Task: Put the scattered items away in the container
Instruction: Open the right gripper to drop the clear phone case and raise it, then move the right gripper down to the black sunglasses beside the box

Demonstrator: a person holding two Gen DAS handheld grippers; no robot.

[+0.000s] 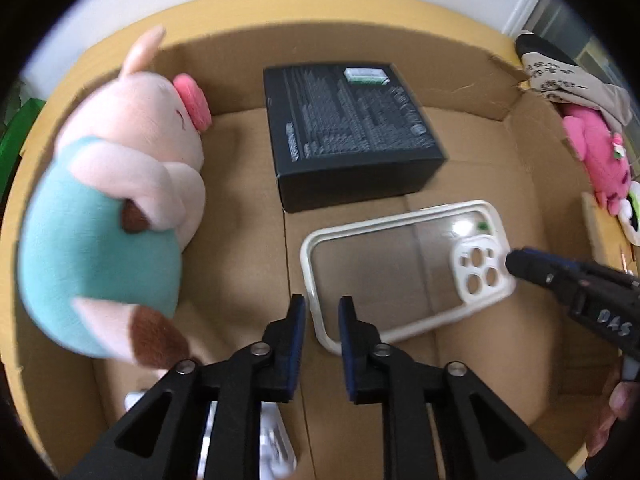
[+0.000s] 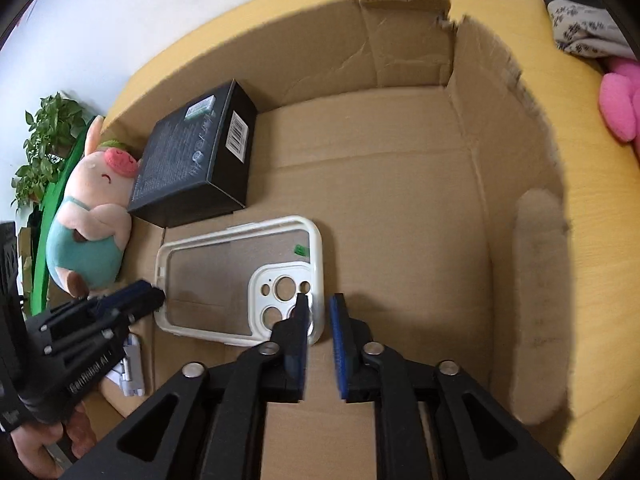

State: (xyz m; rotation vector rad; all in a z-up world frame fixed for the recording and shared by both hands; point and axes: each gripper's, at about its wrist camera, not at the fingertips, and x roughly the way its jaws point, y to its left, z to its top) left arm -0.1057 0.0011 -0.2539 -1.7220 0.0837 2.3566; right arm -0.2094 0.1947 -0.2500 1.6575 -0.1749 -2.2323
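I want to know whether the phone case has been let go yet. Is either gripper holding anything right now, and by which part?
Nothing is held. The phone case lies flat on the cardboard box floor; left gripper and right gripper are open at its opposite ends.

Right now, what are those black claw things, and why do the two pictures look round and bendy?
They are hand-held grabbers, one in each of a person's hands. Each carries a wide-eyed camera, so each picture looks along its own fingers. The left gripper and right gripper both stand open, holding nothing. Below them is a brown cardboard box on a yellow table. Inside lie a clear phone case with a white rim, a black printed carton and a pink plush pig in teal overalls.
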